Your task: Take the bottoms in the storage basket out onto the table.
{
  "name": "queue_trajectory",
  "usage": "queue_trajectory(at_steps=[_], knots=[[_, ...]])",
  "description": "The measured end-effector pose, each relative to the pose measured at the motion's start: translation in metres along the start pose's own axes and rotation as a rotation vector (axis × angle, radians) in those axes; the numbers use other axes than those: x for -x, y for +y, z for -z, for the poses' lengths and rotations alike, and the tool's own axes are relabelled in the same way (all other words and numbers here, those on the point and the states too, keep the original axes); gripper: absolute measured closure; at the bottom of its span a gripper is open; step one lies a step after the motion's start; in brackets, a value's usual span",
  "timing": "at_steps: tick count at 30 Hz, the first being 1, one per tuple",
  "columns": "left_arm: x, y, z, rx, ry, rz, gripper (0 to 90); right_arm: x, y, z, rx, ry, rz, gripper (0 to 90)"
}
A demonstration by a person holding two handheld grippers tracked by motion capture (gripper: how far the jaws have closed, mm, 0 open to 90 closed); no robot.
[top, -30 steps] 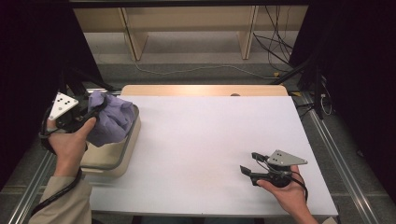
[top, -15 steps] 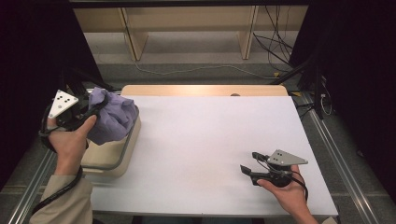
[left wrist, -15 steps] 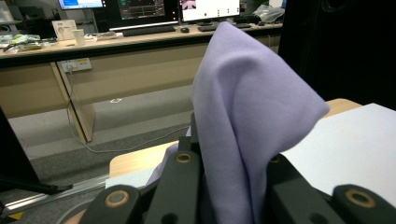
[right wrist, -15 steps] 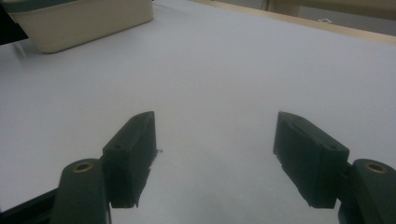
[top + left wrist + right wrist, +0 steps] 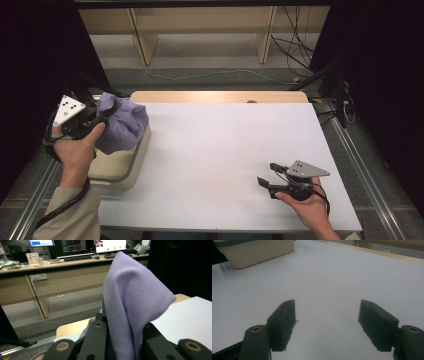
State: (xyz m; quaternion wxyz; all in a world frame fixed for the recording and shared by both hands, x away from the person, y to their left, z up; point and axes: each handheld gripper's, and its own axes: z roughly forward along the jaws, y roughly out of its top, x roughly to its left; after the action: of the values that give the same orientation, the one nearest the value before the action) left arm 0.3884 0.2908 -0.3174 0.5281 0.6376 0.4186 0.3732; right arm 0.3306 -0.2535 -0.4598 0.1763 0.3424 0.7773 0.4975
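Left gripper [image 5: 102,117] clamped on a lilac cloth [image 5: 122,125], fingers closed tight with the fabric pinched between them. The cloth hangs bunched above the beige bin [image 5: 117,167] at the left edge of the surface [image 5: 215,150], lifted clear of the white top. In the left gripper view the cloth [image 5: 132,302] rises in a fold from between the fingers. Right gripper [image 5: 267,175] sits low over the near right of the surface, well apart from the bin, fingers [image 5: 282,320] spread wide, nothing between them.
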Motion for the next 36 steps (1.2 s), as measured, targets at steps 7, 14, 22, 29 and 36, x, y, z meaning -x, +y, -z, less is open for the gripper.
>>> queue_trajectory(at_steps=[7,14,22,29,36], knots=[[0.003,0.002,0.001,0.007,-0.007,0.000,83.6,0.000,0.000,0.000,0.002,0.001,-0.004,31.0],[0.006,0.005,0.003,0.015,-0.013,-0.007,83.6,0.000,0.000,0.000,0.003,0.001,-0.001,31.0],[0.011,0.005,0.002,0.014,-0.029,-0.010,83.6,0.000,0.000,0.000,0.004,0.000,0.002,31.0],[0.014,0.008,0.004,0.024,-0.040,-0.010,83.6,0.000,0.000,-0.001,0.002,0.001,0.003,31.0],[0.018,0.009,0.005,0.026,-0.058,-0.006,83.6,0.000,0.000,-0.001,0.003,0.004,-0.002,30.8]])
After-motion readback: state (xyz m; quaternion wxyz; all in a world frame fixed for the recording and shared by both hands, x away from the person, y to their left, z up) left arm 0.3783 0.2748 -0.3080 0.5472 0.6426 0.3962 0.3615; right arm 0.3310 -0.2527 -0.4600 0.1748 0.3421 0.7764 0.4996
